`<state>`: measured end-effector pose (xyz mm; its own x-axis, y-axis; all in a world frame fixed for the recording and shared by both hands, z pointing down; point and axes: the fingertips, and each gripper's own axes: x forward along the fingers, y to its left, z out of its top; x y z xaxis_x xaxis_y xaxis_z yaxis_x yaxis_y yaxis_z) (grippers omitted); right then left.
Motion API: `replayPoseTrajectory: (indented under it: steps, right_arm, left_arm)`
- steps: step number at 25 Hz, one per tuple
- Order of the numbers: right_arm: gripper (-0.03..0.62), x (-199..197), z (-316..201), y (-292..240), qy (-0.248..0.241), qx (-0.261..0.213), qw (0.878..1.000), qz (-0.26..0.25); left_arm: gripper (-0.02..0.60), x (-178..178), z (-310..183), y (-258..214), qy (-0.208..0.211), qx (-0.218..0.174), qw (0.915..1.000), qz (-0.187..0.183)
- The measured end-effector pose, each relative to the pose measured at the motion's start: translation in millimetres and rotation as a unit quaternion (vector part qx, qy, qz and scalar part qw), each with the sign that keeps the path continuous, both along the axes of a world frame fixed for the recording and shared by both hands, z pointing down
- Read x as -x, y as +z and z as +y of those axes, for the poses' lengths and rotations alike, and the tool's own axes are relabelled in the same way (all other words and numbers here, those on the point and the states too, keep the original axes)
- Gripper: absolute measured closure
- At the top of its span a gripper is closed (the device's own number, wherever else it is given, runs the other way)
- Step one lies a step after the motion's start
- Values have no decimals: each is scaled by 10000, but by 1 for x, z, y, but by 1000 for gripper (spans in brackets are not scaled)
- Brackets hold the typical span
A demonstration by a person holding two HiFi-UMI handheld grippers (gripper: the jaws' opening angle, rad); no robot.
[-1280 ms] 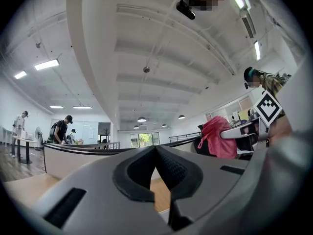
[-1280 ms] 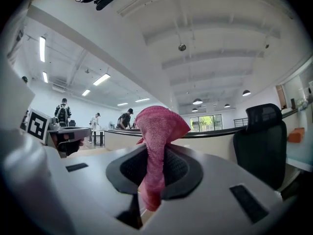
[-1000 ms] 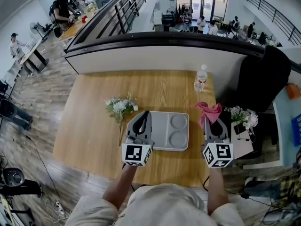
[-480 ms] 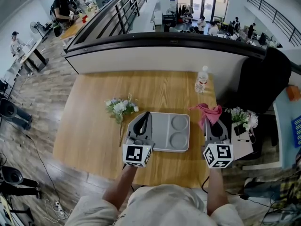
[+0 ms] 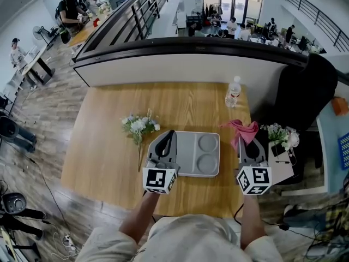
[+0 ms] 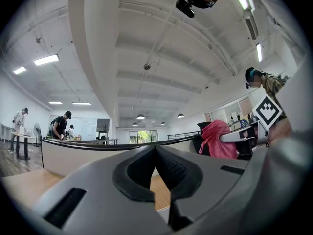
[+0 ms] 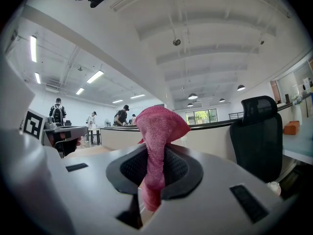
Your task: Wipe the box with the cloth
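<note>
The grey box (image 5: 199,153) sits on the table (image 5: 103,146) before me. My left gripper (image 5: 170,133) is above its left edge, jaws pressed together on nothing. Beside the box, my right gripper (image 5: 245,140) pinches the pink cloth (image 5: 243,127) in its jaws, clear of the box.

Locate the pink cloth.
Head view, right side: the cloth is pinched in the right hand-held gripper, just right of the grey box.
</note>
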<state>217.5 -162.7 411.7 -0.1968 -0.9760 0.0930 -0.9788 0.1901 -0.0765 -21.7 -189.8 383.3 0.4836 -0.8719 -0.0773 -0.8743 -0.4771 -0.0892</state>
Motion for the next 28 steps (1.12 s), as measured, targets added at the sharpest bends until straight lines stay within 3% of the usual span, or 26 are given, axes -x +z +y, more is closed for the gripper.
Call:
replayPoseTrajectory:
  steps: [28]
  right_arm:
    - [526, 8, -8, 4, -194, 43, 9996, 203]
  left_arm:
    - [568, 0, -10, 7, -40, 78, 10000, 25]
